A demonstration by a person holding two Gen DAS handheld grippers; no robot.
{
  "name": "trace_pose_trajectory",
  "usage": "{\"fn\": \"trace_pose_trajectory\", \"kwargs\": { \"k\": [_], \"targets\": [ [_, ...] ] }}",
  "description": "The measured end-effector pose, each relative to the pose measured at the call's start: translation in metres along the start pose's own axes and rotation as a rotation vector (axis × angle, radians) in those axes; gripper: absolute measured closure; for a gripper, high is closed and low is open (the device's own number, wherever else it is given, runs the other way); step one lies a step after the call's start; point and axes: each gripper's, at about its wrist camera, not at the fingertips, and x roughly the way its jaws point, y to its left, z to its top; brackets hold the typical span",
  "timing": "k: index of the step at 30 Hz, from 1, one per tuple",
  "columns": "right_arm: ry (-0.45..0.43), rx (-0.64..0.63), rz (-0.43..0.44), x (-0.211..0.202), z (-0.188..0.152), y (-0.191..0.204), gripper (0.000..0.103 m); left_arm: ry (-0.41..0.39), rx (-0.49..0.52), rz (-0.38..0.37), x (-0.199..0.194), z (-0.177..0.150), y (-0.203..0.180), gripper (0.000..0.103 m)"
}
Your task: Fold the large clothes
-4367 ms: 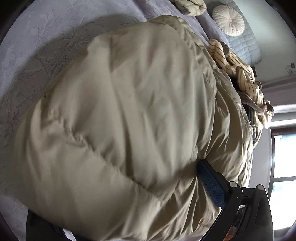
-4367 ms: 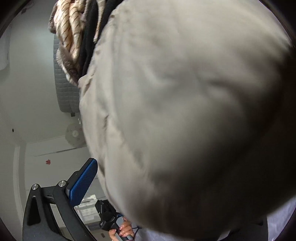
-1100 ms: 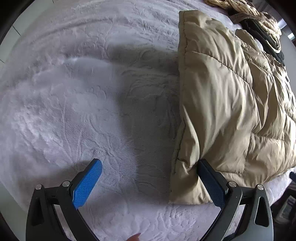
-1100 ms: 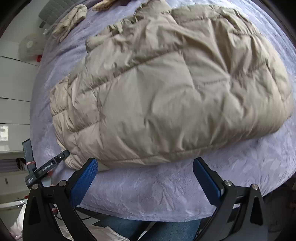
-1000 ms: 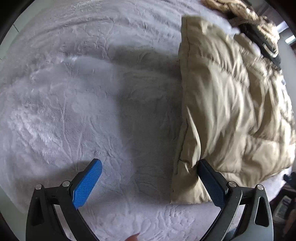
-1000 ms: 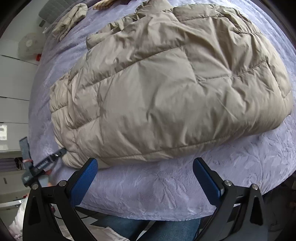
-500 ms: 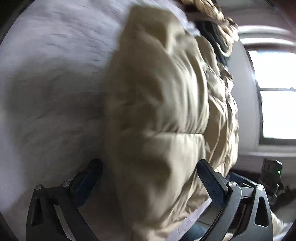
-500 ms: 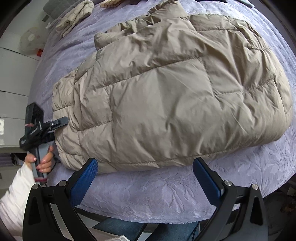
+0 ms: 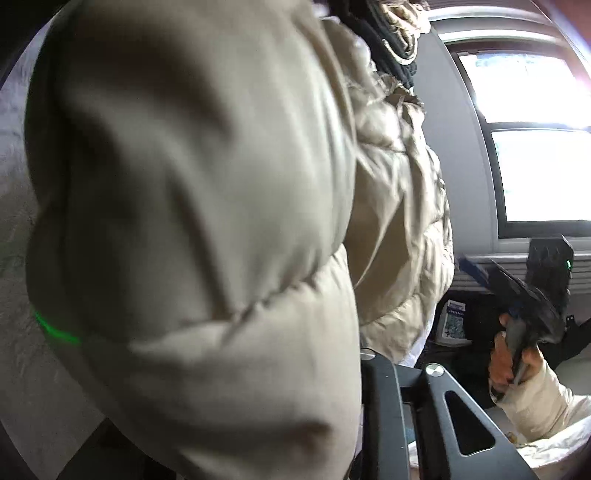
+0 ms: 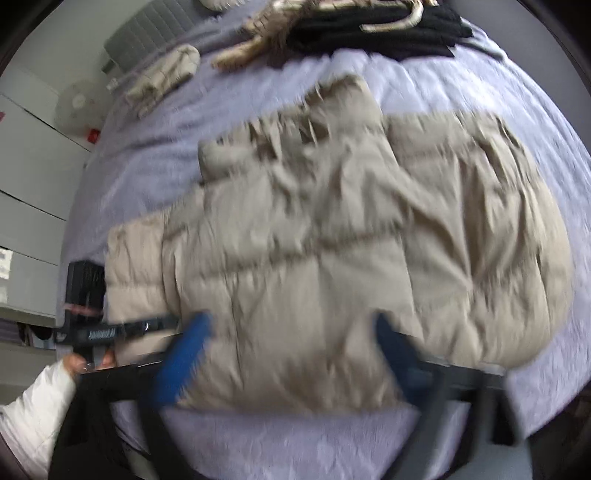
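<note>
At my three o'clock a bright window (image 9: pixel 535 147) glares in its grey frame. Pale lavender bedspread (image 10: pixel 229 110) lies under me; white cupboard doors (image 10: pixel 26 184) and a grey quilted headboard (image 10: pixel 147 40) stand toward ten.

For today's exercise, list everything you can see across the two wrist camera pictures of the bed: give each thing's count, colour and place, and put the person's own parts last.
Puffer jacket: one, beige, spread across the middle of the bed.
Bedspread: one, pale lilac, under the jacket.
Folded dark garment: one, black, at the far end of the bed.
Striped garment: one, cream and brown, beside the black one.
Small pale bundle: one, beige, far left of the bed.
Window: one, bright, right of the left wrist view.
Left hand-held gripper: one, black, at the jacket's left edge, jaws just closing on the fabric.
Right hand-held gripper: one, blue pads, at the jacket's near edge, jaws just closing.
Sleeve: white, lower left.
</note>
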Motion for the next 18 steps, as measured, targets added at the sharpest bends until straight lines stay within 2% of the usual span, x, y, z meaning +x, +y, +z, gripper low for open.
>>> {"fn": "trace_pose_trajectory", "kwargs": {
  "k": [2, 7, 11, 15, 18],
  "targets": [
    [-0.001, -0.024, 0.001, 0.015, 0.013, -0.002, 0.094, -0.013, 0.007, -0.007, -0.012, -0.003, -0.011, 0.077],
    [-0.019, -0.058, 0.048, 0.058, 0.047, -0.013, 0.094, -0.033, 0.048, 0.003, -0.039, -0.011, -0.057, 0.077],
    [0.015, -0.004, 0.114, 0.091, 0.066, -0.033, 0.095, -0.028, 0.098, -0.004, -0.044, -0.005, -0.109, 0.077],
    [0.102, 0.086, 0.220, 0.130, 0.072, -0.057, 0.103, -0.023, 0.151, 0.026, -0.032, 0.008, -0.161, 0.077],
    [0.136, 0.135, 0.296, 0.147, 0.073, -0.073, 0.103, -0.020, 0.147, 0.049, -0.009, 0.027, -0.195, 0.077]
  ]
}}
